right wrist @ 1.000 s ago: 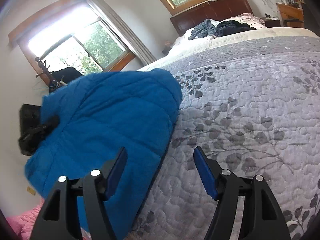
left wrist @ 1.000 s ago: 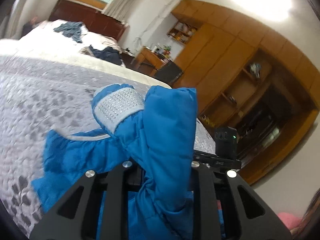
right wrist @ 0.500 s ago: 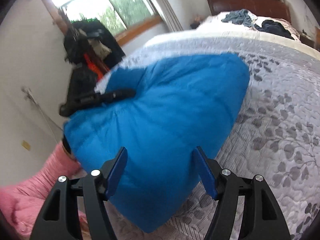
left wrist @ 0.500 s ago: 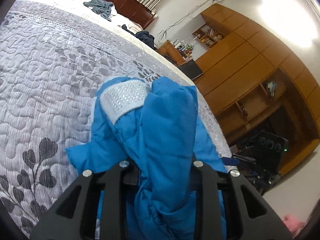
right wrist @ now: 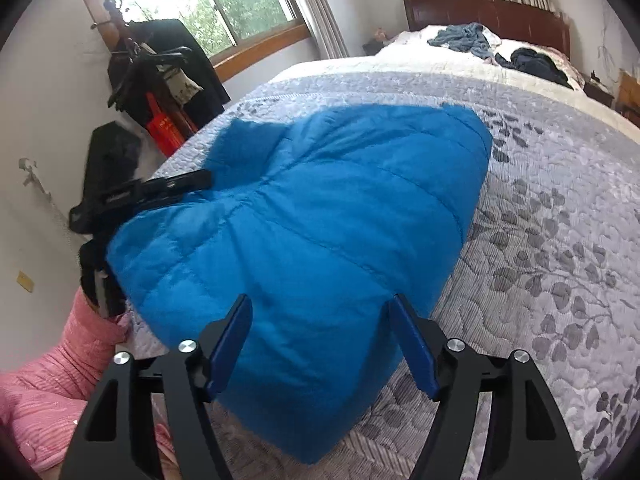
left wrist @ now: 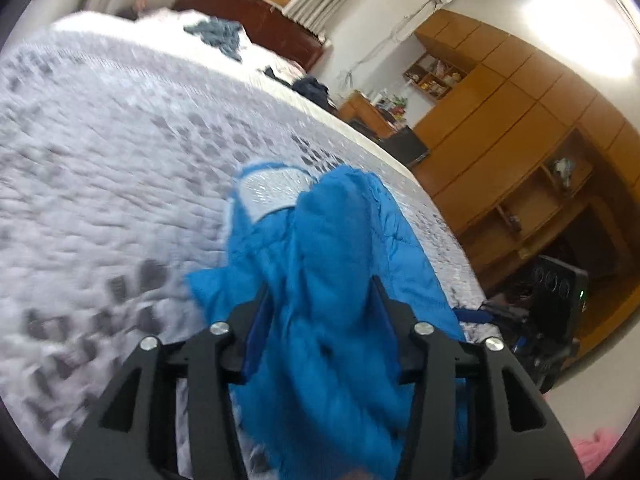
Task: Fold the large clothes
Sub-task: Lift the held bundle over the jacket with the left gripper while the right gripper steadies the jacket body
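Observation:
A blue puffer jacket [right wrist: 320,216] lies folded on the grey quilted bed [right wrist: 560,240]. My right gripper [right wrist: 320,320] hovers open just above its near edge, its blue pads on either side of the fabric without touching it. In the left wrist view a bunched part of the jacket [left wrist: 332,248] with a white sparkly patch [left wrist: 276,192] runs between the fingers of my left gripper [left wrist: 320,292]. Those jaws stand apart with both blue pads showing. From the right wrist view, the left gripper [right wrist: 140,192] sits at the jacket's far left edge.
A pink sleeve [right wrist: 48,380] is at the bed's near left corner. A coat rack [right wrist: 160,72] with dark clothes stands by the window. Loose garments [right wrist: 464,38] lie near the headboard. Wooden cabinets [left wrist: 500,140] line the wall past the bed's right side.
The left gripper's jaws have widened around the bunched jacket and it has dropped toward the bed. The right gripper swung left over the jacket and stayed open.

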